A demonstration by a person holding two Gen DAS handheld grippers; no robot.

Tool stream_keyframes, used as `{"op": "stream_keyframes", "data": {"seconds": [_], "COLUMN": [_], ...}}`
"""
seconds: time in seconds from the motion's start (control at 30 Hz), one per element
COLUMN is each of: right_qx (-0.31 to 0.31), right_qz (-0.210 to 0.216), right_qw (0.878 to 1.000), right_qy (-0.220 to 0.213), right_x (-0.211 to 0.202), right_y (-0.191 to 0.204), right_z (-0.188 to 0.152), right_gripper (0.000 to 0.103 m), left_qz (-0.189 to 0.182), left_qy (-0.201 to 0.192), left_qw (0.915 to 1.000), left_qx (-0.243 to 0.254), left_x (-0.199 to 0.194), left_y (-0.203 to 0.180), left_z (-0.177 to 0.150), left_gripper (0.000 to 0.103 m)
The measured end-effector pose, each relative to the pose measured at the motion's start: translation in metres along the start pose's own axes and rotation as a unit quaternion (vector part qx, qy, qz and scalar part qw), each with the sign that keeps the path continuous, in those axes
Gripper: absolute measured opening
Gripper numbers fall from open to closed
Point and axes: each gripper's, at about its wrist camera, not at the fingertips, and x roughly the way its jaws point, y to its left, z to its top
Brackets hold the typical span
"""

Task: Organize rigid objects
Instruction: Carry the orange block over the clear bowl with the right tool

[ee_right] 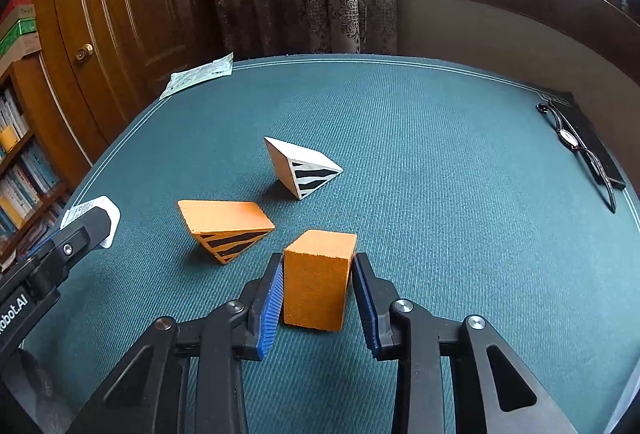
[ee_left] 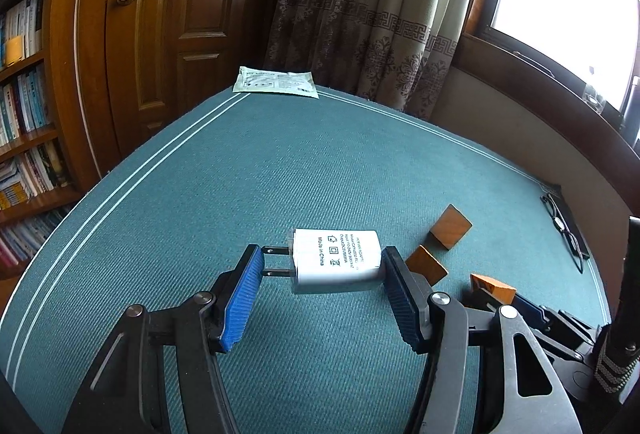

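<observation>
Right hand-held gripper (ee_right: 318,294) pinches orange block (ee_right: 318,278) on the worktop (ee_right: 440,194), long axis upright. Left hand-held gripper (ee_left: 324,266) clamps charger (ee_left: 336,260) endwise, prongs against left pad. Striped wedges (ee_right: 224,230) lie just beyond the block.
</observation>
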Motion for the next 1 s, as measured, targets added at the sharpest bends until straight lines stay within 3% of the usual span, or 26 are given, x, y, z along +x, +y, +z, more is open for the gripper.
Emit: {"op": "stream_keyframes", "data": {"seconds": [0.43, 1.0], "right_qx": [0.02, 0.061], "right_qz": [0.005, -0.032], "right_qw": [1.0, 0.997], "right_qy": [-0.015, -0.024], "right_x": [-0.047, -0.092], "right_y": [-0.005, -0.037], "right_z": [-0.024, -0.054], "right_gripper": [0.036, 0.036], "left_qz": [-0.024, -0.08], "left_qy": [-0.016, -0.024], "left_qw": [0.9994, 0.9952], "left_qx": [0.018, 0.05], "left_x": [-0.015, -0.039], "left_y": [-0.017, -0.043], "left_z": [-0.002, -0.013], "left_gripper": [0.061, 0.061]}}
